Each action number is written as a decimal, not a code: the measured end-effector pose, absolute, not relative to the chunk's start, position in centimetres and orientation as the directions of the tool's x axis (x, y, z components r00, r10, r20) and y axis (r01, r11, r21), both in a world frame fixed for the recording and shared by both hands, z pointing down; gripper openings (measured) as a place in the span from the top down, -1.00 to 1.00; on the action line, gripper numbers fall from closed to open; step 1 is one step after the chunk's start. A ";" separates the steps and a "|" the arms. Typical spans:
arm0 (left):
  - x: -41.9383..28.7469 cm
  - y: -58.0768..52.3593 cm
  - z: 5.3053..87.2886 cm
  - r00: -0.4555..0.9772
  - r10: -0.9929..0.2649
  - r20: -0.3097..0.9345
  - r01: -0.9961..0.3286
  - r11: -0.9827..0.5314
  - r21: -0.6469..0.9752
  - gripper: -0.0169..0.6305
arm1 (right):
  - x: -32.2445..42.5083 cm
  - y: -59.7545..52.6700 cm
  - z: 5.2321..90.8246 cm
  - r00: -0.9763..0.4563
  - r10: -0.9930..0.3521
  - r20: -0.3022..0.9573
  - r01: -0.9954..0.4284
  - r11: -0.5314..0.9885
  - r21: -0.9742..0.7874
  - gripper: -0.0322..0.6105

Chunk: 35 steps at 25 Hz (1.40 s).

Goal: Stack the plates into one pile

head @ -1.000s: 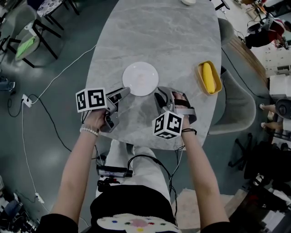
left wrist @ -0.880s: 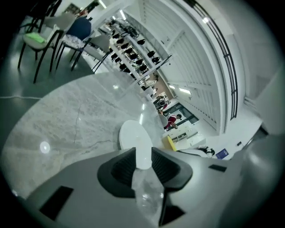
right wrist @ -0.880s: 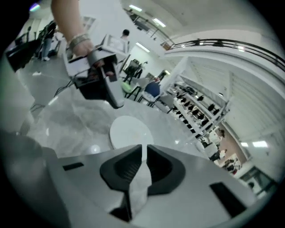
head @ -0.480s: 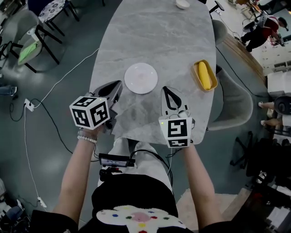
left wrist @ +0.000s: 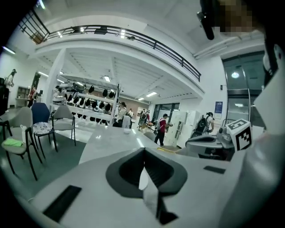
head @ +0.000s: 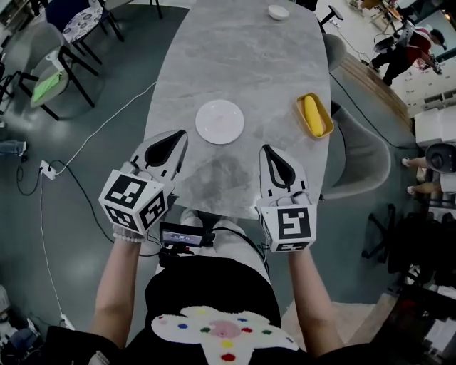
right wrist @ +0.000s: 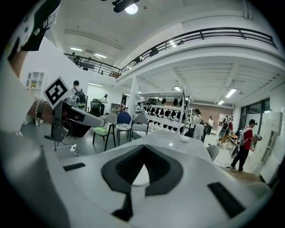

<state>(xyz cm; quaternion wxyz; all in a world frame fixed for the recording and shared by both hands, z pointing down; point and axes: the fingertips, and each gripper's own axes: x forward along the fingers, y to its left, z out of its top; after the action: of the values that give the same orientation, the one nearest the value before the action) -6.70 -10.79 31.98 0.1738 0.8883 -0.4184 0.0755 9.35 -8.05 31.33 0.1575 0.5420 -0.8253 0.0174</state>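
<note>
One white plate (head: pixel 220 121) lies on the grey marble table (head: pixel 242 57), just ahead of both grippers; I see no other plate. My left gripper (head: pixel 180 137) hovers above the table's near left, shut and empty, pointing at the plate's left side. My right gripper (head: pixel 266 150) hovers at the near right, also shut with nothing in it. In the left gripper view the shut gripper (left wrist: pixel 144 149) points along the table. In the right gripper view the shut gripper (right wrist: pixel 144 147) has a white patch below its tips, probably the plate.
A yellow tray (head: pixel 301 109) holding a banana (head: pixel 312 114) sits at the table's right edge. A small white bowl (head: pixel 278 11) stands at the far end. A grey chair (head: pixel 363 157) is at the right, other chairs (head: pixel 43 64) stand at the left, and cables (head: pixel 50 171) run across the floor.
Both grippers stood open low beside the plate; they have shut, rolled upright and risen toward me. The plate stays on the table.
</note>
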 end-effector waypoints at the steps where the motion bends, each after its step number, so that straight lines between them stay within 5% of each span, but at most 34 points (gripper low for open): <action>1: -6.7 -10.4 31.4 0.636 -0.722 0.273 -0.772 -0.595 0.226 0.91 | 9.3 -7.6 30.8 -0.365 -0.891 0.268 -0.902 0.410 0.136 0.89; 35: -5.5 -5.2 28.9 0.677 -0.702 0.221 -0.733 -0.670 0.117 0.91 | 9.4 -3.2 27.9 -0.340 -0.912 0.230 -0.915 0.377 0.141 0.89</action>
<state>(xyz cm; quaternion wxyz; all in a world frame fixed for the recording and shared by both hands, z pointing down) -5.54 -5.22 28.86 0.0985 0.9103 -0.3941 0.0790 9.42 -3.25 27.87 0.1360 0.5581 -0.8185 0.0065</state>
